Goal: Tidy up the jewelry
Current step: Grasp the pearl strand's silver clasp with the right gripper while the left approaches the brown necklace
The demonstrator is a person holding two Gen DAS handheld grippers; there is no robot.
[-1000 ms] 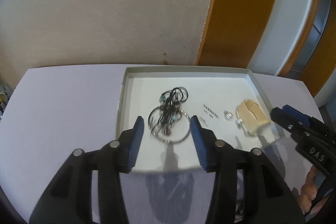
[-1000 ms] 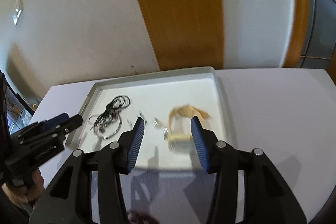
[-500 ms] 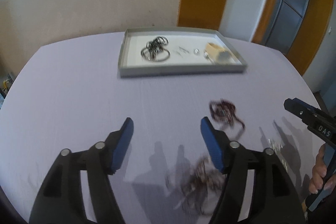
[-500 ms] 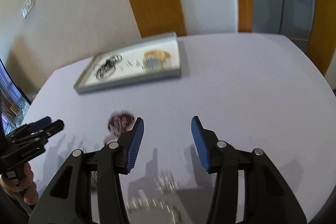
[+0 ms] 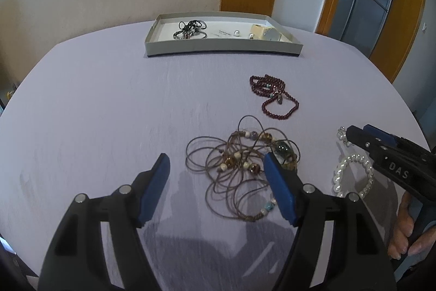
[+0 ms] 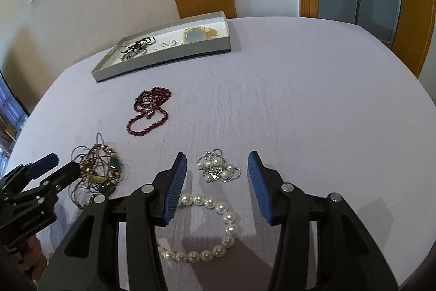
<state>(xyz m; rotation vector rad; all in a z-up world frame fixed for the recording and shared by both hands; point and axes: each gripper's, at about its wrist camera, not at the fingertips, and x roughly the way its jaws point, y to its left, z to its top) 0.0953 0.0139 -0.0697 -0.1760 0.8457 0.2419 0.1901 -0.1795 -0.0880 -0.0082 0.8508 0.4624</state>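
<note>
Black gripper (image 5: 216,176), blue pads (image 5: 279,190), "DAS" marking

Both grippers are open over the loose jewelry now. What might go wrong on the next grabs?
The left gripper faces the tangled cord necklace; its loose loops may trail or snag when lifted. The right gripper frames the small pearl chain, with the pearl bracelet just below, so closing might catch both.

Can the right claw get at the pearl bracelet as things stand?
Probably yes. The right claw is open and empty right above the pearl bracelet, with nothing lying over it. The small pearl-and-chain piece lies just beyond, apart from it.
</note>
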